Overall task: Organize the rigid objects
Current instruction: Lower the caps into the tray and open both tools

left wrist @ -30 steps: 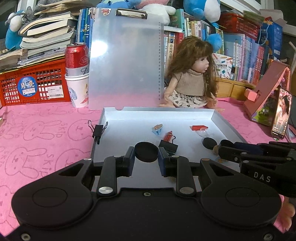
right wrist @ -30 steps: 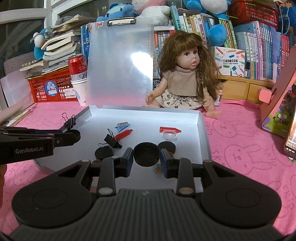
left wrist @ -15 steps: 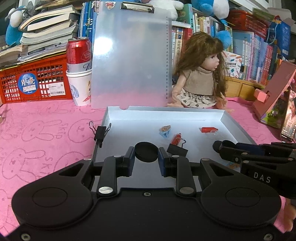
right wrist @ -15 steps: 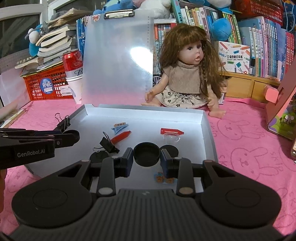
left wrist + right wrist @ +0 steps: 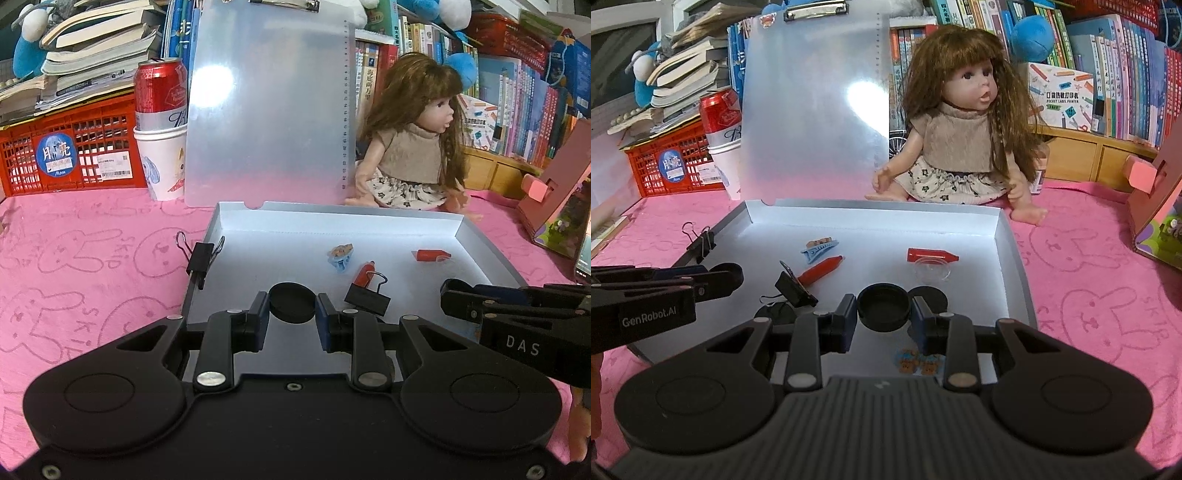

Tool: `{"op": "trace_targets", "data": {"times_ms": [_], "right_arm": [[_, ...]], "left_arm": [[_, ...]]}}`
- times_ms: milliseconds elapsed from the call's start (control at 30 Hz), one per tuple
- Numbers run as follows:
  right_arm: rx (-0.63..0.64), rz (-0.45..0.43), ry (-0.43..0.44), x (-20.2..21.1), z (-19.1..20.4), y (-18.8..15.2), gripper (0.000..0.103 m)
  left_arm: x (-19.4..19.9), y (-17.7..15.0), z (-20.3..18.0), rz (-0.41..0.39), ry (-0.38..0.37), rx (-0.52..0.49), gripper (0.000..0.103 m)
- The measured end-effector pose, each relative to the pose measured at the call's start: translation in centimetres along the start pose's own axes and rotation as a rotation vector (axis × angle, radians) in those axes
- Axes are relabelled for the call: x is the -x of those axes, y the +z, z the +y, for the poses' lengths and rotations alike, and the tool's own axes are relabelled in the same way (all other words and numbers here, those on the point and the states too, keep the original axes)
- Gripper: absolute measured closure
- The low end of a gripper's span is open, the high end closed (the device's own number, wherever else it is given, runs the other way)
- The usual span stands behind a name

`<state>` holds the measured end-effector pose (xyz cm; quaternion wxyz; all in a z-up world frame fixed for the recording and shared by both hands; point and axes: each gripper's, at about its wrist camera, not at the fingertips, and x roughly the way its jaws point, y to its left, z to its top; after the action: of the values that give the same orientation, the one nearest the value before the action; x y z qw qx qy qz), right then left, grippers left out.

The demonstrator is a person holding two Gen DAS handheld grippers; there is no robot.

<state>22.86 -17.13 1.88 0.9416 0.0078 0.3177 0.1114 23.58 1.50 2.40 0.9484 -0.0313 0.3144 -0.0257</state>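
Observation:
My left gripper [image 5: 291,315] is shut on a black round lid [image 5: 291,305] and holds it over the near left part of the grey tray [image 5: 317,221]. My right gripper [image 5: 884,317] is shut on a black round cup-like cap [image 5: 884,308] over the tray's near right part [image 5: 1015,258]. In the tray lie a black binder clip [image 5: 794,288], a red crayon [image 5: 822,271], a red cap [image 5: 931,254], a blue hair clip [image 5: 818,245], a clear small dish [image 5: 932,271] and a black disc [image 5: 929,297]. Another binder clip [image 5: 199,254] grips the tray's left rim.
A doll [image 5: 964,140] sits behind the tray, beside a translucent clipboard [image 5: 269,103]. A red can in a paper cup [image 5: 160,122] and a red basket [image 5: 70,155] stand at the back left. A pink stand [image 5: 554,192] is on the right. A pink cloth [image 5: 74,266] covers the table.
Both grippers have risen and drawn back a little with their black pieces held. The view of the tray has shifted lower and to the right.

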Motion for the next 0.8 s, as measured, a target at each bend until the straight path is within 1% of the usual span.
{"op": "trace_targets", "data": {"times_ms": [467, 800], "right_arm": [[0.025, 0.009, 0.016, -0.6, 0.8, 0.0, 0.066], [0.017, 0.03, 0.015, -1.4, 0.9, -0.2, 0.066]], "left_arm": [[-0.9, -0.4, -0.1, 0.018, 0.007, 0.001, 0.077], [-1.5, -0.7, -0.2, 0.033, 0.008, 0.004, 0.077]]}}
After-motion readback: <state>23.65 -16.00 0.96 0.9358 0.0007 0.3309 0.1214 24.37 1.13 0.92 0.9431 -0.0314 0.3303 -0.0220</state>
